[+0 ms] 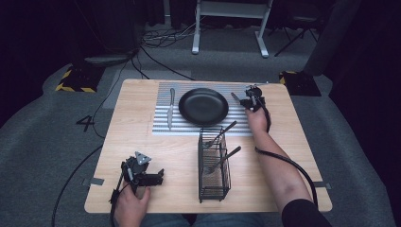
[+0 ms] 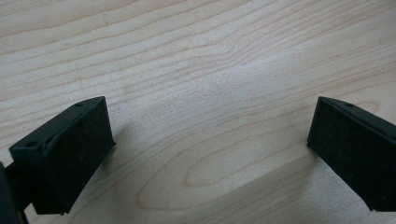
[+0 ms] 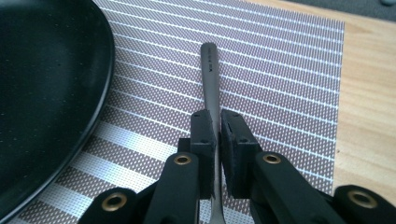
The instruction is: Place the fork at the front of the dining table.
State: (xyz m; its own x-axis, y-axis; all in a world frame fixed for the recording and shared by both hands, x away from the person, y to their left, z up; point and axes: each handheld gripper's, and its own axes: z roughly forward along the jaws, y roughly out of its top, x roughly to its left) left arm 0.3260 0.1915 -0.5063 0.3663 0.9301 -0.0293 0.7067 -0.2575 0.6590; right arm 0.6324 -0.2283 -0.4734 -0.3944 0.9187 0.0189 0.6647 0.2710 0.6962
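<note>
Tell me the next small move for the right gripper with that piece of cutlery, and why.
Probably lower it a little further and then open the jaws. The right gripper is shut on the metal cutlery handle, which hangs over the striped placemat just right of the black plate. A knife already lies left of the plate, so this spot looks like its place.

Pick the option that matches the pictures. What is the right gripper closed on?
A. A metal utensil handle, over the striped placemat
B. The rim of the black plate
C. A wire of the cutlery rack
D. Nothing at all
A: in the right gripper view the right gripper pinches a slim metal utensil handle above the striped placemat, beside the black plate.
</note>
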